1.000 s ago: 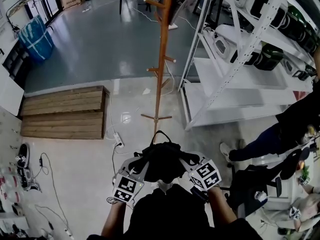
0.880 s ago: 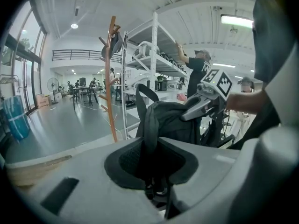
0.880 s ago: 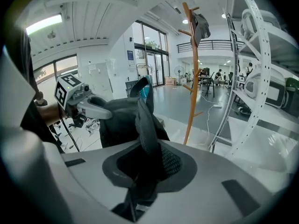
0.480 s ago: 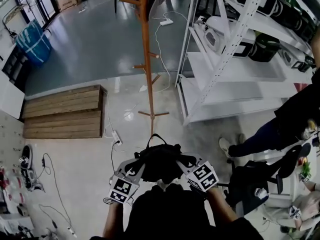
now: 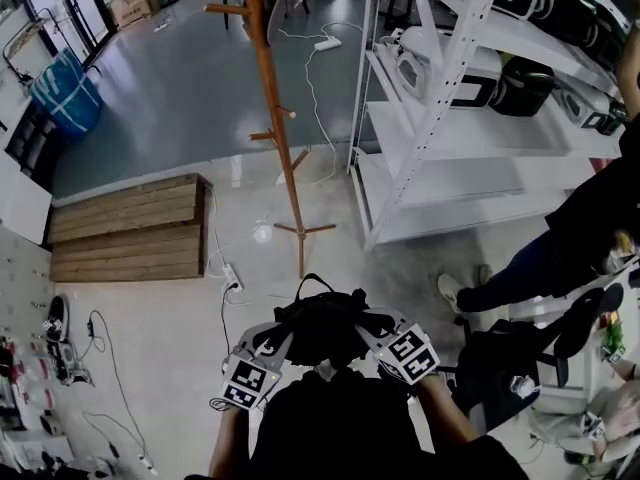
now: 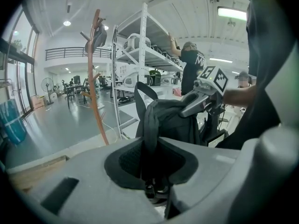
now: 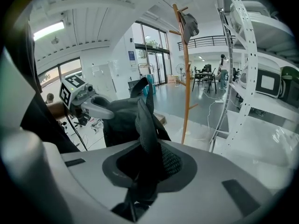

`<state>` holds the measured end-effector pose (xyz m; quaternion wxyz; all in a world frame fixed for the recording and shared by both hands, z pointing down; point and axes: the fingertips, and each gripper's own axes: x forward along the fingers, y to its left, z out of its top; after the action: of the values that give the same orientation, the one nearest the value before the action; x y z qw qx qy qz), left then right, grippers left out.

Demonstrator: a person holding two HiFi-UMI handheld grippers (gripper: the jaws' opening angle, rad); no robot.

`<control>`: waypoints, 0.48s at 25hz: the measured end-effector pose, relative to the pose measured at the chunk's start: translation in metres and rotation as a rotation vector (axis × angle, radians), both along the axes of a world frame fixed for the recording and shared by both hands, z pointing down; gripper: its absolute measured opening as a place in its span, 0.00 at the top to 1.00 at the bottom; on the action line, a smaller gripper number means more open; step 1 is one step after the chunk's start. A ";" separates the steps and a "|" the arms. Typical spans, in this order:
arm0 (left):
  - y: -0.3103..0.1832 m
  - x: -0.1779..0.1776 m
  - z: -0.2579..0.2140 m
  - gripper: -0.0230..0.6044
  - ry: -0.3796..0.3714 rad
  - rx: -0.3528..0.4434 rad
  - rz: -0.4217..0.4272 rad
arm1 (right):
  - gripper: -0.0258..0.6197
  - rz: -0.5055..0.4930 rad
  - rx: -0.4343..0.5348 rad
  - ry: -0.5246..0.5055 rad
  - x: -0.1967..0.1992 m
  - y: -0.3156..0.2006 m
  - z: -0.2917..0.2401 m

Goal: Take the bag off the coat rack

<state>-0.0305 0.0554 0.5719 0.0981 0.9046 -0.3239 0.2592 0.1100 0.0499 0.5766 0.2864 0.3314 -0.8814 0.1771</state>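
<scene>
While the black bag (image 5: pixel 322 328) hangs free of the coat rack (image 5: pixel 278 138), the head view shows it carried low in front of the person, above the floor (image 5: pixel 170 338) and well apart from the rack's foot. The left claw (image 5: pixel 278 338) and right claw (image 5: pixel 372 330) flank it, one on each side, probably to share the weight and stop it swinging. Judging by this, the lifting-off is done and only carrying or setting down remains.

Seen from the left gripper view, a dark strap (image 6: pixel 148 129) runs down between that claw's jaws, which are pinched narrow on it. The bag's body bulges just beyond.

Over in the right gripper view, a padded strap (image 7: pixel 145 125) sits clamped in the same way between narrow jaws. The rack stands beyond, beside the white shelving (image 7: pixel 245 78). Something grey hangs at the rack's top, but I cannot tell what.
</scene>
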 end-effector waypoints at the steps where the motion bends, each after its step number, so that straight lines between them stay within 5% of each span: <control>1: 0.000 0.002 0.001 0.84 -0.001 -0.001 0.001 | 0.86 0.003 -0.001 -0.003 0.002 0.000 0.000; 12: 0.002 0.015 0.005 0.84 -0.003 -0.021 0.002 | 0.86 0.011 -0.018 0.002 0.015 0.003 0.007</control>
<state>-0.0158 0.0574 0.5771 0.1066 0.9034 -0.3206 0.2641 0.1246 0.0529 0.5837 0.2892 0.3340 -0.8775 0.1864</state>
